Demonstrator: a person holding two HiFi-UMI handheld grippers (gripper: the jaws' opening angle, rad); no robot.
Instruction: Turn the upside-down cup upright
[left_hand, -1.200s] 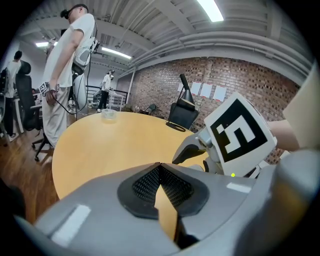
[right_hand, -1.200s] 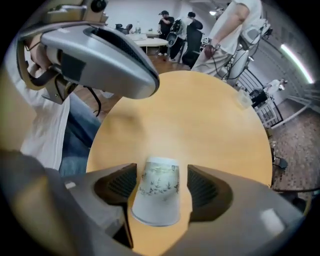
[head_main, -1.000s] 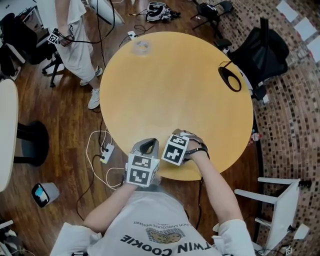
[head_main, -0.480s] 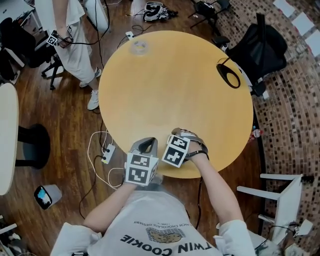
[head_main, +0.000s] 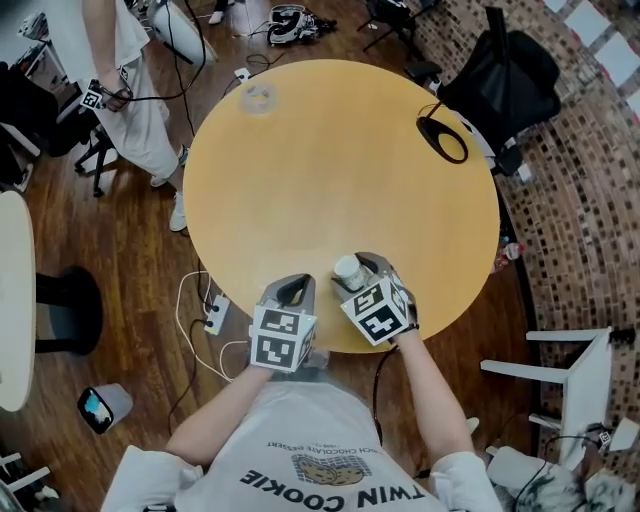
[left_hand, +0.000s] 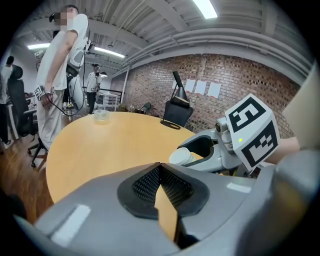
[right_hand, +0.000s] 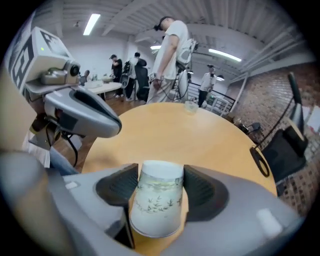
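Note:
A white paper cup (right_hand: 157, 200) with a faint leaf print sits between the pads of my right gripper (right_hand: 161, 172), base pointing away from the camera and rim toward it. The pads press on both its sides. In the head view the cup's white base (head_main: 348, 270) shows in front of the right gripper (head_main: 358, 266), held just over the near edge of the round wooden table (head_main: 340, 150). My left gripper (head_main: 292, 285) rests beside it to the left, jaws shut with nothing in them (left_hand: 160, 167). From the left gripper view the cup (left_hand: 181, 156) shows inside the right gripper (left_hand: 200, 150).
A clear plastic container (head_main: 258, 97) stands at the table's far edge and a black ring-shaped object (head_main: 442, 139) lies at its far right. A black chair (head_main: 500, 80) is behind that. A person (head_main: 130, 90) stands at the far left; cables (head_main: 200, 300) lie on the floor.
My right gripper has rolled and risen off the table with the cup, whose white base now shows in the head view. The left gripper has stayed put.

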